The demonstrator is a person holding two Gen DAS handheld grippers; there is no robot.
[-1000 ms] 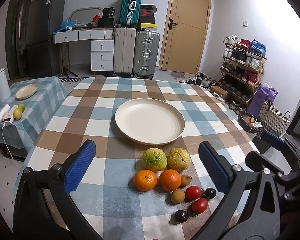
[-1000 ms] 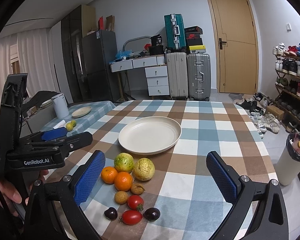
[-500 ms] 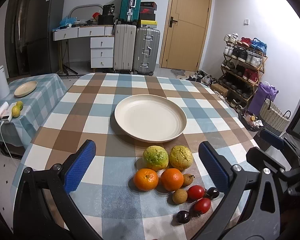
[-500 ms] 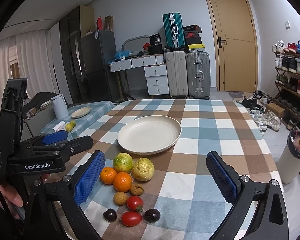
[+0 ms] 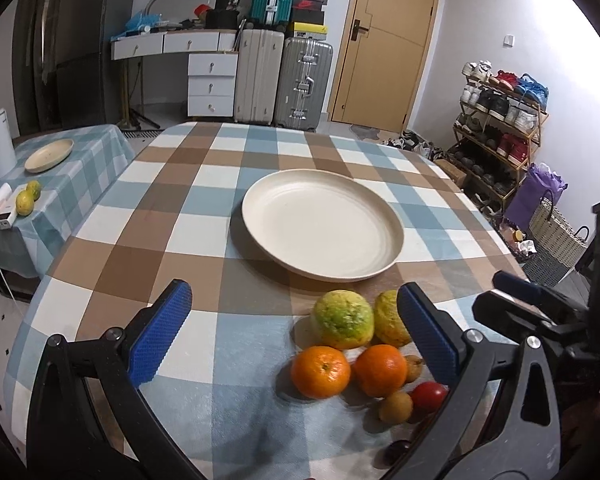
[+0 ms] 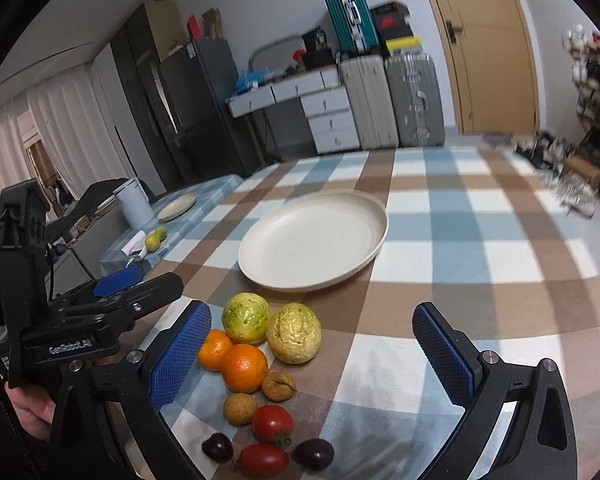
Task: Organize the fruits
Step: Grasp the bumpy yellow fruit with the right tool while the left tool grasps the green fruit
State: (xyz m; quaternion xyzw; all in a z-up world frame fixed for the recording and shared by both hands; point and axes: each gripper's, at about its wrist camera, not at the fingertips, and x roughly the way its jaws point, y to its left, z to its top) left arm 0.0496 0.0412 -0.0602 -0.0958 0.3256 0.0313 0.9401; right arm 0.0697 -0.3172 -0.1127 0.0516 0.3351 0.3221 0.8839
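Now both views sit lower and nearer the fruit than 0.5 s ago. Right gripper (image 6: 312,354), jaws wide and empty, has tilted and swung left; the wrinkled yellow fruit (image 6: 295,333) lies between its fingers, mid-frame. Left gripper (image 5: 292,338), also wide and empty, has shifted so the fruit cluster sits at lower right, green-yellow fruit (image 5: 342,319) inside its span. Plate (image 5: 392,254) at centre is bare. Judgement: approach begun, first pick pending.
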